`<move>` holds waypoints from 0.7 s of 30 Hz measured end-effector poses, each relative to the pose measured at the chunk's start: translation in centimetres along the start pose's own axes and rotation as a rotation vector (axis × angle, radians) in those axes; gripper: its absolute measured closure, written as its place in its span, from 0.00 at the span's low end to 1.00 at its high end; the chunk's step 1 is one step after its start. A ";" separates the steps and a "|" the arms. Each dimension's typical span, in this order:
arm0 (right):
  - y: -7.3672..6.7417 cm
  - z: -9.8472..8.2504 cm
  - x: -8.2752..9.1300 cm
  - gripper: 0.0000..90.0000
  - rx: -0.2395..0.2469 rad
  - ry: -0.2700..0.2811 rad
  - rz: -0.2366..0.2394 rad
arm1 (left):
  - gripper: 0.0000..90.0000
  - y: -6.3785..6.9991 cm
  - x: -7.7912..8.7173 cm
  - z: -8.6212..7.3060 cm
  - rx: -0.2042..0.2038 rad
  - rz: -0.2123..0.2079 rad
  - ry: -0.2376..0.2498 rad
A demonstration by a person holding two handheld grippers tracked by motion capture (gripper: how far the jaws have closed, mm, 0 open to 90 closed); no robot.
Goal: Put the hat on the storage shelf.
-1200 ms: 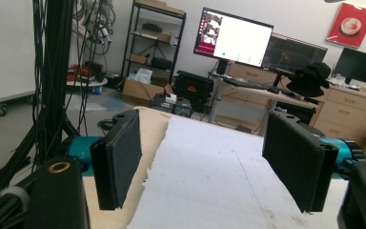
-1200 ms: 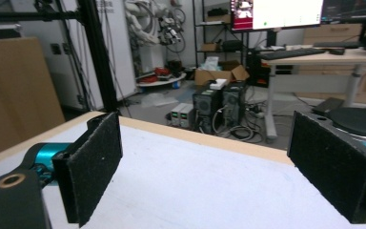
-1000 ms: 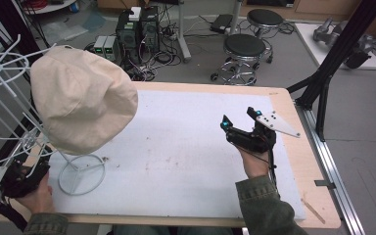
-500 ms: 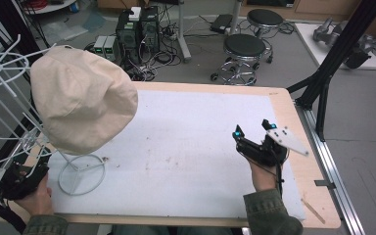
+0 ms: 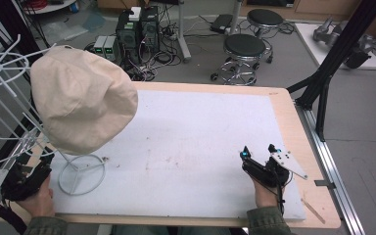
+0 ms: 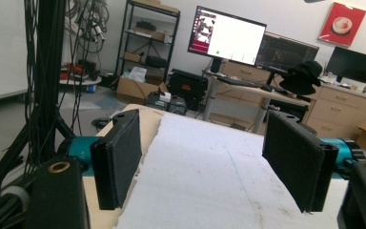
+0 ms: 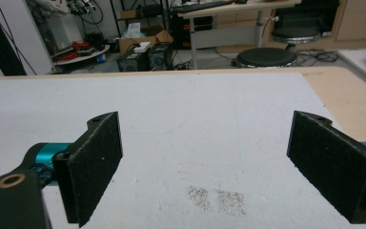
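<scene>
Both tongs stand spread and hold nothing: the right gripper (image 5: 259,152) over the white mat (image 5: 200,137), the left gripper (image 5: 46,159) just beside the wire stand (image 5: 81,174) bearing the cream hat (image 5: 81,98). No legible writing.

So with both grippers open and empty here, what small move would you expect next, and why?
Probably the left gripper reaching up toward the beige hat on the white wire rack. It sits at the table's near left corner beside the rack's ring base, jaws apart and holding nothing. The right gripper, also open, rests far off over the white mat, so the left is likelier to act first.
</scene>
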State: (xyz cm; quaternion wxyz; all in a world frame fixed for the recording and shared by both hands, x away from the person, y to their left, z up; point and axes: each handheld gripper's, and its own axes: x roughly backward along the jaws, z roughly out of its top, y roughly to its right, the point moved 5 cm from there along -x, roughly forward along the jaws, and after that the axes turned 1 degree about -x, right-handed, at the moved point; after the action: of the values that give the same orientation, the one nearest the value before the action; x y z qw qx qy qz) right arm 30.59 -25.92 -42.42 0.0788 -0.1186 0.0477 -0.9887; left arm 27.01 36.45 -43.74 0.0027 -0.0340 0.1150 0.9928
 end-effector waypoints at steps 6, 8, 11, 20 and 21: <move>-0.3 0.0 0.1 0.12 0.018 0.008 -0.017 | 0.33 -0.2 0.0 0.0 0.004 0.004 0.000; -0.1 0.1 0.2 0.12 0.005 0.017 -0.019 | 0.33 -0.2 0.0 0.0 0.005 0.005 0.002; 0.3 0.3 0.3 0.12 -0.013 0.028 -0.024 | 0.33 -0.2 0.0 0.0 0.005 0.006 0.001; 0.6 0.3 0.3 0.12 -0.027 0.029 -0.032 | 0.33 -0.1 -0.1 -0.1 0.006 -0.001 -0.003; 0.6 0.3 0.3 0.12 -0.030 0.031 -0.033 | 0.33 -0.1 -0.1 -0.1 0.006 -0.001 -0.003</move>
State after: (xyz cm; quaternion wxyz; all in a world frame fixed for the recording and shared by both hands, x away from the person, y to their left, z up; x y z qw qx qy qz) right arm 30.42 -26.58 -42.12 0.0600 -0.1054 0.0619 -0.9907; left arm 27.13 36.53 -43.83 0.0034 -0.0328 0.1178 0.9925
